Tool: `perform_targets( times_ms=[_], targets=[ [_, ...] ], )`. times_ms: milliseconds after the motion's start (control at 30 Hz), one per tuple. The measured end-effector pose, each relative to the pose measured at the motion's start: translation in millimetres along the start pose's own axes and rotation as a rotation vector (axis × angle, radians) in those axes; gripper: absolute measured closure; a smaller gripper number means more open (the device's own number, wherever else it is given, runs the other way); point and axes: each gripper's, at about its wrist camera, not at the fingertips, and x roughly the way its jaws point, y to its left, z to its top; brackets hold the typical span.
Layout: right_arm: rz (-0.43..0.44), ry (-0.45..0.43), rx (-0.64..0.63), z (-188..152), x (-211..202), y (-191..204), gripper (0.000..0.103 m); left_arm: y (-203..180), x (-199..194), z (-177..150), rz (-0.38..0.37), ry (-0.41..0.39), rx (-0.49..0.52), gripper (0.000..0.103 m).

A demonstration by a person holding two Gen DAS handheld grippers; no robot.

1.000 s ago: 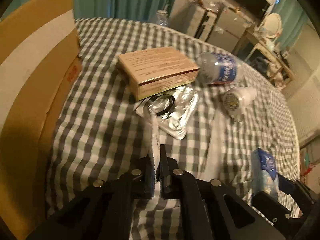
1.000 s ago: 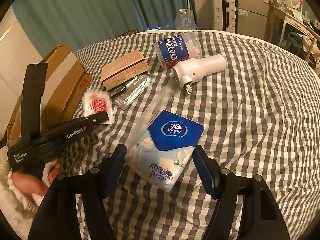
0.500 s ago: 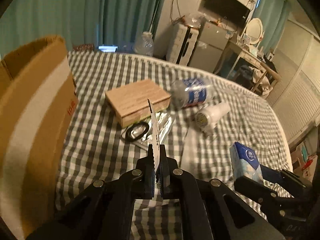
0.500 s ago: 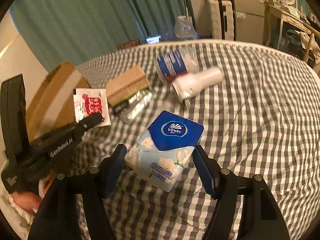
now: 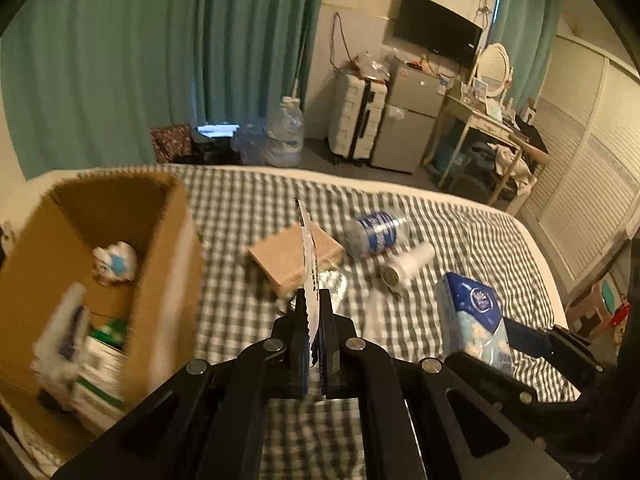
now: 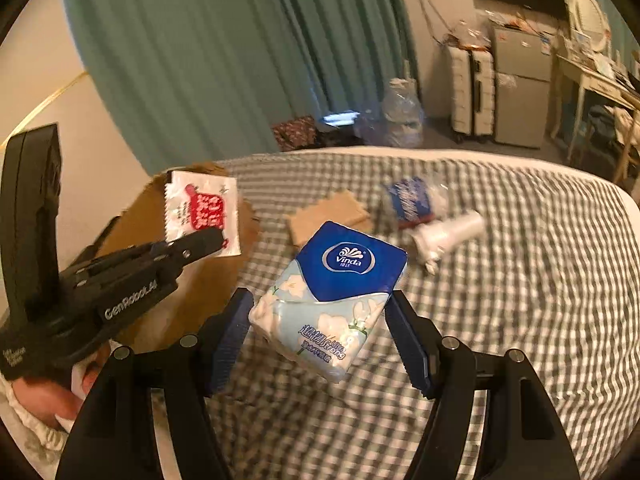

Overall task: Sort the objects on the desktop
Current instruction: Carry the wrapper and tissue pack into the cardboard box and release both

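Gripping a "Vinda" tissue pack [image 6: 332, 300] in right tongs [image 6: 320, 320], left tongs [image 6: 208, 240] pinching red-printed sachet [image 6: 202, 210].

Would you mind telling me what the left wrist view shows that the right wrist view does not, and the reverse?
Only the left wrist view looks into the cardboard box, where packets and a crumpled white item lie; it sees the sachet edge-on in the shut left gripper.

Only the right wrist view shows the sachet's red printed face, the tissue pack's front between the right gripper's pads, and a hand.

Both show the checked cloth, brown carton, bottle and white cylinder.
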Motion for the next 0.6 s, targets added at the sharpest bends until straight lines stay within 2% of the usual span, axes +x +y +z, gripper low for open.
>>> perform_targets(
  times_ms=[167,333,500,600],
  targets=[
    [0.098,-0.017,-0.035,25,-1,37,0.035,35,-31,16,0.048,-0.032,-0.034,0.101],
    [0.196,-0.020,-0.098,57,20,91,0.035,95,-49,19,0.151,-0.037,-0.106,0.101],
    [0.295,0.028,-0.121,80,68,141,0.035,160,-47,4,0.246,0.003,-0.197,0.101],
    [0.316,0.070,-0.120,86,100,157,0.035,180,-39,-4,0.263,0.035,-0.221,0.101]
  ],
)
